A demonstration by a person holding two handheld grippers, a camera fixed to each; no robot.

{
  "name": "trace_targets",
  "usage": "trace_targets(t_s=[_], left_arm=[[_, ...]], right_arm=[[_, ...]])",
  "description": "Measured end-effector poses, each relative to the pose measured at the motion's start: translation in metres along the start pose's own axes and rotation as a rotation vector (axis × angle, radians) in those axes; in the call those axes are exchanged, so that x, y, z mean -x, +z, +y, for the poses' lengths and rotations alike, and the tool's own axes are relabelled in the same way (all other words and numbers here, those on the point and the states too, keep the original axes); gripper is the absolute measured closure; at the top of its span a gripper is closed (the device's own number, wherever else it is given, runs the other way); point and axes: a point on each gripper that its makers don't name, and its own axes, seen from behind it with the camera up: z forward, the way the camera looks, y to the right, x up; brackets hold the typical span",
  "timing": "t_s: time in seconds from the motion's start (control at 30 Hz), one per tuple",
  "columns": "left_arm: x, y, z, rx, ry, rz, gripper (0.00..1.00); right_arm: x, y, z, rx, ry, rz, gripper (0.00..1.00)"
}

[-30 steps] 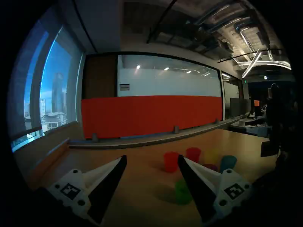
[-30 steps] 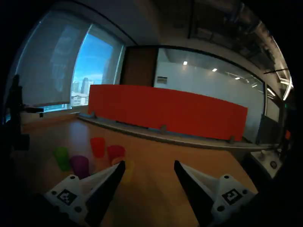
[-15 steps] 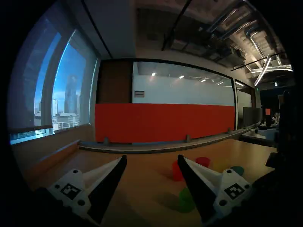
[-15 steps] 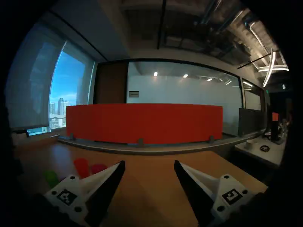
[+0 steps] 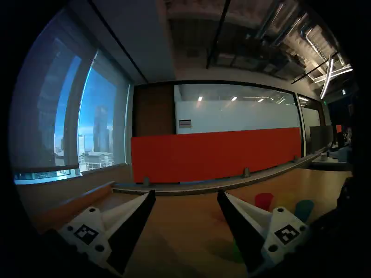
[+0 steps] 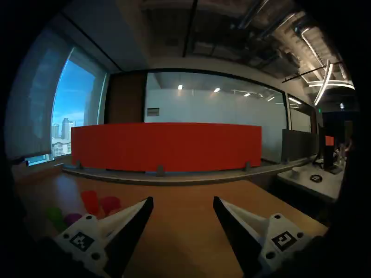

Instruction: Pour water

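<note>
Left gripper [image 5: 184,197]: your fingers are spread wide with nothing between them, above the wooden worktop [image 5: 185,231]. Past the right finger, the red cup [image 5: 264,200], yellow cup [image 5: 285,201] and teal cup [image 5: 303,209] stand upright in a loose row. They are well short of the worktop's far edge, where the red divider [image 5: 213,155] runs. The window [image 5: 97,134] lines the left edge.

Right gripper [image 6: 182,201]: your fingers are equally apart and grip nothing. Beyond the left finger, the orange cup [image 6: 89,201] and the red cup stand side by side. The green cup [image 6: 55,217] and purple cup [image 6: 73,217] are closer to you, toward the window-side edge, and the finger partly hides the purple one. It is too dim to tell what any cup holds.
</note>
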Motion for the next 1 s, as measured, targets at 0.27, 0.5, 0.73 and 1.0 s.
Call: trace_targets(t_s=[0.27,0.5,0.73,1.0], left_arm=[[0.023,0.0,0.001,-0.024,0.009,0.008,0.01],[0.047,0.0,-0.001,-0.035,0.013,-0.017,0.0],[0.062,0.0,0.001,-0.031,0.009,-0.029,0.01],[0.078,0.0,-0.005,-0.042,-0.008,-0.056,0.01]], right_arm=[[0.001,-0.004,0.014,0.05,-0.003,-0.011,0.0],[0.01,-0.003,0.017,0.067,-0.011,-0.033,0.0],[0.012,-0.001,0.015,0.072,-0.037,-0.042,0.0],[0.014,-0.001,0.02,0.085,-0.044,-0.044,0.0]])
